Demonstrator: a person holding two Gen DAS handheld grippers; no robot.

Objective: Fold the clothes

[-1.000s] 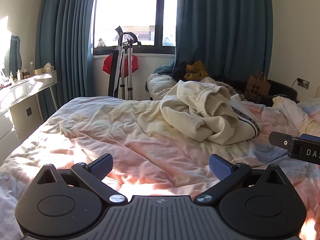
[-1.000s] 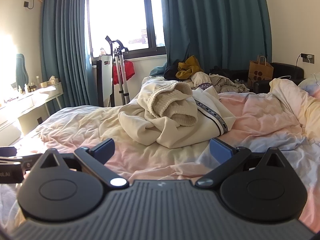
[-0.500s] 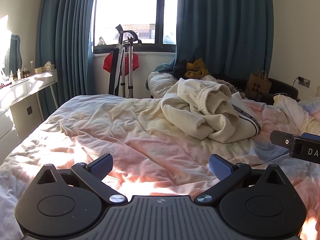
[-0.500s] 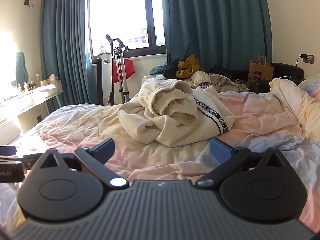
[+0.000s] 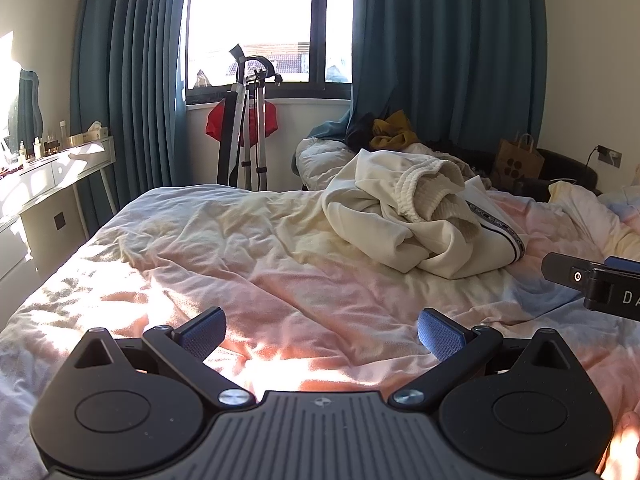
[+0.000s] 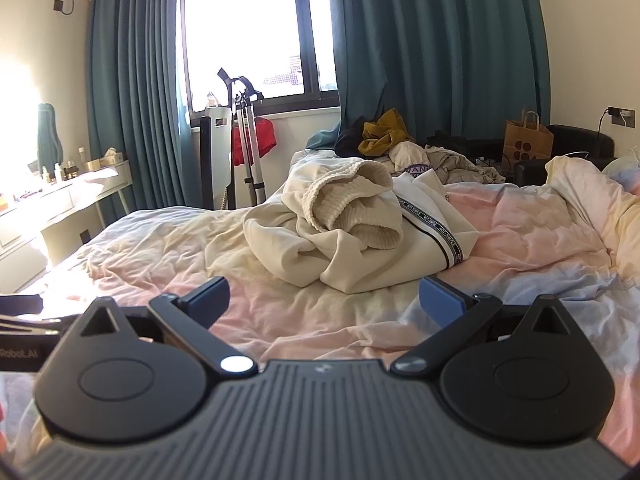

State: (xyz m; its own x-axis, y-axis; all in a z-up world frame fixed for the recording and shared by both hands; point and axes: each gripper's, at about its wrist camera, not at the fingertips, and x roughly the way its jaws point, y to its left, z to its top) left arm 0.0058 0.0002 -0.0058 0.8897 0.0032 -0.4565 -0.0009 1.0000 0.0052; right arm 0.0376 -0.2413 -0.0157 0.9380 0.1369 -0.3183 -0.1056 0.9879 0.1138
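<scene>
Right wrist view: right claw (image 6: 322, 300) and left claw (image 5: 322, 332) both spread, empty. Cream garment (image 6: 360, 232) lies crumpled ahead on bed (image 6: 160, 248); folding not started.

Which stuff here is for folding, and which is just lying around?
For the job:
- cream garment, bunched on the bed
- left gripper, open
- right gripper, open

Just lying about:
- clothes pile past the bed
- paper bag
- tripod
- red cloth behind the tripod
- desk with bottles
- curtains
</scene>
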